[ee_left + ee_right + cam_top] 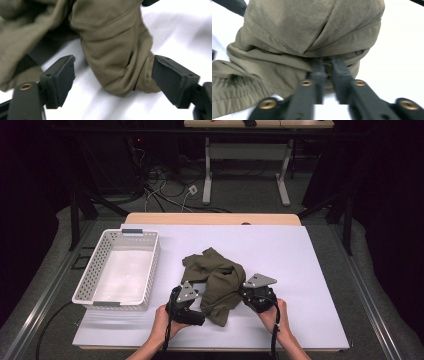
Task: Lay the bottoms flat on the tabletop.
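A crumpled olive-green garment (220, 277) lies near the middle of the white table top (300, 265). My left gripper (200, 309) is at its near left side, held in a hand. It stands open, with its jaws on either side of a rounded fold end of the garment (112, 50) and not touching it (113, 68). From the right, my right gripper (245, 294) has its jaws close together, pinching a seamed edge of the garment (307, 30) at their tips (327, 62).
A white perforated basket (92, 265) stands at the table's left side with nothing visible in it. The table's front edge runs just below both hands. Beyond the far edge are cables and the legs of another table (207, 180) on the floor.
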### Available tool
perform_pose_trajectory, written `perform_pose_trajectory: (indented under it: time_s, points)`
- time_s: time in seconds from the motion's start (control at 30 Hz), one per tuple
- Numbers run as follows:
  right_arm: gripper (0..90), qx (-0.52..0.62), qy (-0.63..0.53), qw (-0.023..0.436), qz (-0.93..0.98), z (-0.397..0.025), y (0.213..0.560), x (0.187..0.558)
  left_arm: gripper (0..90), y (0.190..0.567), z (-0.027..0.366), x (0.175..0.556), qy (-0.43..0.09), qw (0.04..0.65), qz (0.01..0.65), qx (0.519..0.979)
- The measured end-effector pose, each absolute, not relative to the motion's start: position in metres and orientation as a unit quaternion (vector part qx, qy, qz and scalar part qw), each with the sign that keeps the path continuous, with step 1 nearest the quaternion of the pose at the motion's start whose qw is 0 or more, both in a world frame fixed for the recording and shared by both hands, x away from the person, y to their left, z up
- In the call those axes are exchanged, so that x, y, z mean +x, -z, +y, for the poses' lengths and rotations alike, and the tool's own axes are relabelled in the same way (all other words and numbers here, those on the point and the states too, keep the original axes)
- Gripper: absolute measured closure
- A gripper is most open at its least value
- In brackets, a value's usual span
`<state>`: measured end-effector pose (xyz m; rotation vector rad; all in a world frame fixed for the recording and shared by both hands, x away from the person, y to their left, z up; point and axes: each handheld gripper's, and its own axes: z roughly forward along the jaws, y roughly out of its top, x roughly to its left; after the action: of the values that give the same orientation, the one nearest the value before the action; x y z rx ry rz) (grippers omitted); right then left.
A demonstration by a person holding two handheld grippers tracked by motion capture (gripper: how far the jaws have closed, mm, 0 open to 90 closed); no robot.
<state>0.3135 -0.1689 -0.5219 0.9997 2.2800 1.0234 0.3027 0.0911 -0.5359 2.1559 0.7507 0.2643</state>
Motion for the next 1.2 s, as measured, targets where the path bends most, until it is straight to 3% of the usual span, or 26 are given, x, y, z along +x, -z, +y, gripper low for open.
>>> perform_pose_trajectory:
  time_s: [0.13,0.23,0.43,0.63,0.77,0.93,1.1,1.2]
  points:
    - [52.5,0.361,-0.374,0.217,0.826,-0.168,0.52,0.313,18.3,0.544,0.09,0.31,-0.07,0.408,0.307,0.857]
    - [41.0,0.356,-0.375,0.212,0.829,-0.165,0.52,0.311,31.8,0.546,0.087,0.311,-0.061,0.412,0.3,0.858]
    - [30.1,0.344,-0.38,0.202,0.834,-0.16,0.519,0.309,57.0,0.55,0.084,0.309,-0.049,0.421,0.299,0.855]
    - [20.7,0.339,-0.389,0.197,0.833,-0.155,0.518,0.306,71.2,0.55,0.081,0.307,-0.038,0.432,0.294,0.851]
    - [22.0,0.34,-0.39,0.204,0.831,-0.154,0.516,0.304,73.2,0.549,0.075,0.299,-0.027,0.438,0.284,0.852]
    - [34.5,0.336,-0.386,0.212,0.833,-0.157,0.514,0.302,73.2,0.548,0.064,0.292,-0.022,0.44,0.27,0.856]
    - [35.5,0.341,-0.39,0.202,0.831,-0.158,0.514,0.303,73.2,0.549,0.063,0.293,-0.015,0.442,0.268,0.856]
    - [31.8,0.34,-0.407,0.188,0.827,-0.159,0.512,0.302,73.2,0.55,0.063,0.293,-0.013,0.441,0.269,0.856]
